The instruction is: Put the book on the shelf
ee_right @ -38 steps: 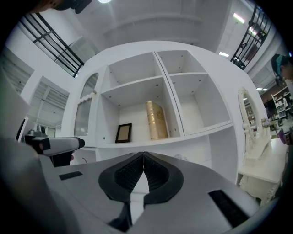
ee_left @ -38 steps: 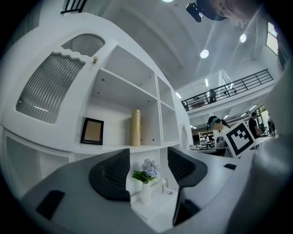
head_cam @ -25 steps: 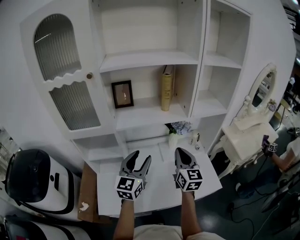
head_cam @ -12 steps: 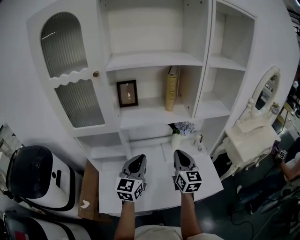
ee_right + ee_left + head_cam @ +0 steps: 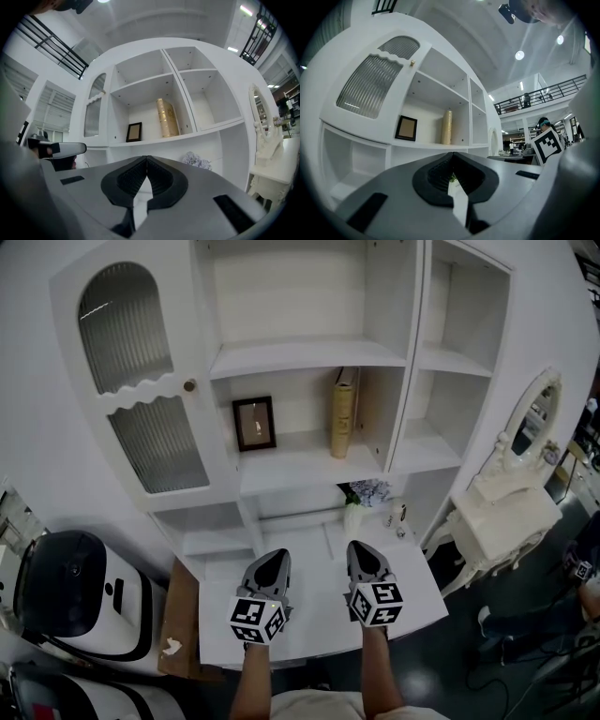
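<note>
A tan book stands upright on the middle shelf of the white cabinet, leaning near the divider; it also shows in the left gripper view as the book and in the right gripper view as the book. Both grippers hover side by side over the white desk top, well below the book. My left gripper is shut with nothing in it. My right gripper is shut and empty too.
A small dark picture frame stands left of the book. A flower bunch and small bottles sit at the desk's back. A white dressing table with a mirror stands to the right, a white and black machine to the left.
My left gripper's jaws have gone from wide open to shut. The view has shifted slightly; both grippers stay over the desk.
</note>
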A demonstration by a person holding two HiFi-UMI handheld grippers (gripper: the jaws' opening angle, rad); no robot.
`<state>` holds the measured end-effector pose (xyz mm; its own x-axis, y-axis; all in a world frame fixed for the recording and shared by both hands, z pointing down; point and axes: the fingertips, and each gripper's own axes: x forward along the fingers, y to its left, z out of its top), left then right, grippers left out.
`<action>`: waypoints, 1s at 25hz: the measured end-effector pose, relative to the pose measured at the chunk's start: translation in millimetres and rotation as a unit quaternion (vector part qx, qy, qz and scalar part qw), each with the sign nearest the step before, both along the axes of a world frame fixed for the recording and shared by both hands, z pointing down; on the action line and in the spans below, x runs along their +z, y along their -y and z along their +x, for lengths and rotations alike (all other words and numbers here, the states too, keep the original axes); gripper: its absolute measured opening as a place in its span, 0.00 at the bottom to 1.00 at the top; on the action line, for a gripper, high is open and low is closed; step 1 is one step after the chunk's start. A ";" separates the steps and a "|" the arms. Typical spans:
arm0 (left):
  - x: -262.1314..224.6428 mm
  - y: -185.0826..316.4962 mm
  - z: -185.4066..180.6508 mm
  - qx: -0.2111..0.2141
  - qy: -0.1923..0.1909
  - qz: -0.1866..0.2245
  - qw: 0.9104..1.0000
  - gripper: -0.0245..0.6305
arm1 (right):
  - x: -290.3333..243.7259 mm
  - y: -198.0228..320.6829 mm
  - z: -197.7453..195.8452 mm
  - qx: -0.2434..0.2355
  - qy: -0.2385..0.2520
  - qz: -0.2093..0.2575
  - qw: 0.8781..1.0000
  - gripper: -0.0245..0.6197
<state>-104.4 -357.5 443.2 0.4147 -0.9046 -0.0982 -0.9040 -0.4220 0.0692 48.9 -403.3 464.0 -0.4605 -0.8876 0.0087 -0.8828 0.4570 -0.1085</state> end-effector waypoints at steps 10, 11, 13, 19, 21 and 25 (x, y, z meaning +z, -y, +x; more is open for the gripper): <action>2.1 4.5 -2.7 -0.001 -0.001 -0.001 1.000 0.06 | -4.4 1.4 0.2 0.005 -0.006 0.004 1.000 0.08; 2.7 5.6 -2.3 -0.001 0.000 -0.002 1.000 0.06 | -4.5 2.1 0.5 0.006 -0.006 0.004 1.000 0.08; 3.8 7.2 -1.2 0.001 0.002 -0.001 1.000 0.06 | -3.7 3.2 1.6 0.008 -0.006 0.003 1.000 0.08; 1.7 10.8 2.2 0.006 0.008 0.002 1.000 0.06 | -5.7 5.5 1.8 0.010 -0.005 0.007 1.000 0.08; 1.0 12.3 1.2 0.005 0.009 0.003 1.000 0.06 | -7.2 6.6 -1.3 0.007 -0.005 0.009 1.000 0.08; 1.6 14.8 -1.9 -0.002 0.010 0.003 1.000 0.06 | -5.4 7.7 -8.7 0.000 -0.004 0.008 1.000 0.08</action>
<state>-106.3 -372.4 444.8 0.4133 -0.9057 -0.0948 -0.9067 -0.4189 0.0495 40.1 -411.0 458.5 -0.4608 -0.8875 -0.0009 -0.8836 0.4589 -0.0935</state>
